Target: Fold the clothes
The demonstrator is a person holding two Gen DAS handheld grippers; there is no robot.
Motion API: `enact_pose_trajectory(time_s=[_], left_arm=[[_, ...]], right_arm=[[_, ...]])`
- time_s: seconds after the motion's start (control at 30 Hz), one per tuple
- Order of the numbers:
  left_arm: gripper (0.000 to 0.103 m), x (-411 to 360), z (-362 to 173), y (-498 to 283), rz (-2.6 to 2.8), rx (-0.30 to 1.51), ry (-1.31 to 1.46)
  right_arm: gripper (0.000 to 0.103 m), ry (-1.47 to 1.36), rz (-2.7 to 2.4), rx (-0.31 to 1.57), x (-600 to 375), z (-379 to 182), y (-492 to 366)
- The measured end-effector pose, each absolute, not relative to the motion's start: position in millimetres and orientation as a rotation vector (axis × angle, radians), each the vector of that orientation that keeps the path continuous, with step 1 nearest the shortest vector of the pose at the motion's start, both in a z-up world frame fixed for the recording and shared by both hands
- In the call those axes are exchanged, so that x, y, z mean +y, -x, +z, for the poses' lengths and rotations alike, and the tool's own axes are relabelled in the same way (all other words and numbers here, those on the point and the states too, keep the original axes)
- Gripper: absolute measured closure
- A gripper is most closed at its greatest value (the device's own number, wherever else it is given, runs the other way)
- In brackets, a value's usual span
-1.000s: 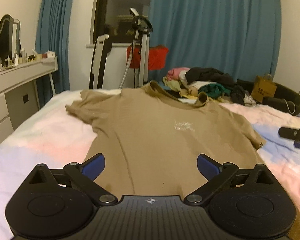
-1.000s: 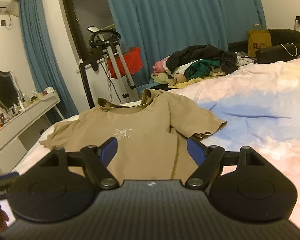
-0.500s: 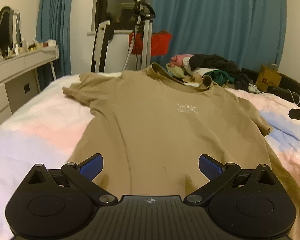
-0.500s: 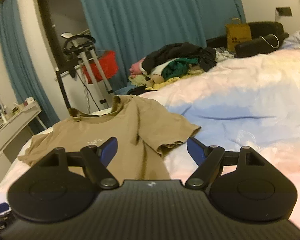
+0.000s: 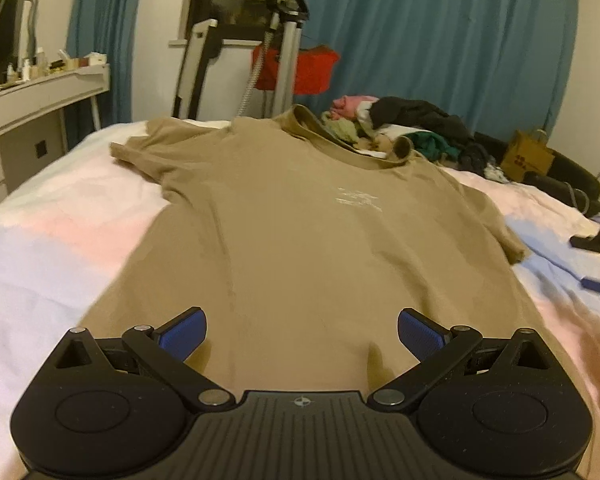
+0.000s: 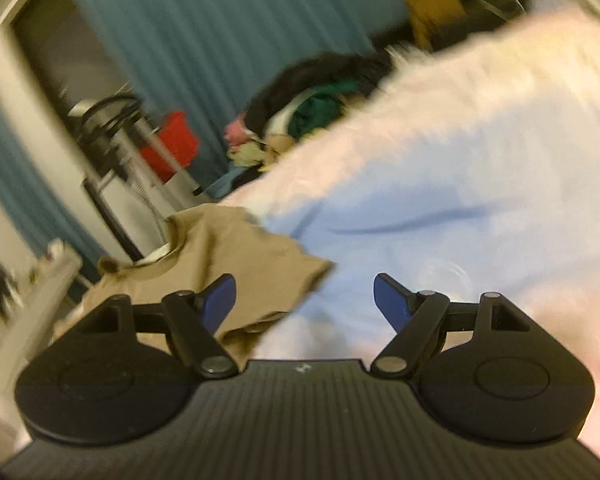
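Note:
A tan T-shirt (image 5: 300, 232) lies spread front-up on the bed, collar at the far end, small white print on the chest. My left gripper (image 5: 300, 334) is open and empty, low over the shirt's near hem. My right gripper (image 6: 304, 300) is open and empty, over the shirt's right sleeve (image 6: 260, 264) and the bare bedsheet beside it. The right wrist view is blurred. The right gripper's tool shows at the right edge of the left wrist view (image 5: 598, 240).
The bed has a pink, white and blue sheet (image 5: 60, 240). A pile of mixed clothes (image 5: 404, 120) lies at the far end. A white dresser with a mirror (image 5: 28, 96) stands left. A garment steamer stand (image 5: 280, 48) and blue curtains are behind.
My left gripper has moved forward and lower over the shirt's hem. My right gripper has swung right and tilted, so it now faces the sleeve and the bare sheet.

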State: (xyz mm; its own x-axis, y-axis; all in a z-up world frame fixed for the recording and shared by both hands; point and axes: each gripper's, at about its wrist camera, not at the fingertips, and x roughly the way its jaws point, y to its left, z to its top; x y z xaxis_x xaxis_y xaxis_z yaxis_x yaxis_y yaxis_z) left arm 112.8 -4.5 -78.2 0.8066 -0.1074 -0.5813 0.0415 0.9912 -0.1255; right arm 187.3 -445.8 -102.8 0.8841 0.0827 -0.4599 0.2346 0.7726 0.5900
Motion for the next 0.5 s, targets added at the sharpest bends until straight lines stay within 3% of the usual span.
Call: enact_pose_trajectory(time_s=[0.2, 0.37, 0.47, 0.5], left_arm=[[0.000, -21.3, -84.7, -111.1, -0.161, 0.642, 0.081], [0.000, -29.3, -86.1, -109.1, -0.210, 0.641, 0.058], [0.000, -33.1, -86.0, -113.4, -0.233, 0.648, 0.071], [0.000, -34.3, -85.9, -115.1, -0.242, 0.651, 0.077]], right_arm=[[0.035, -0.927, -0.044, 0.471, -466.4, -145.5, -209.5], [0.042, -0.814, 0.037, 0.466, -438.8, -150.7, -250.3], [0.061, -0.744, 0.052, 0.463, -418.6, -154.7, -270.8], [0.075, -0.718, 0.064, 0.463, -414.3, -153.1, -276.7]])
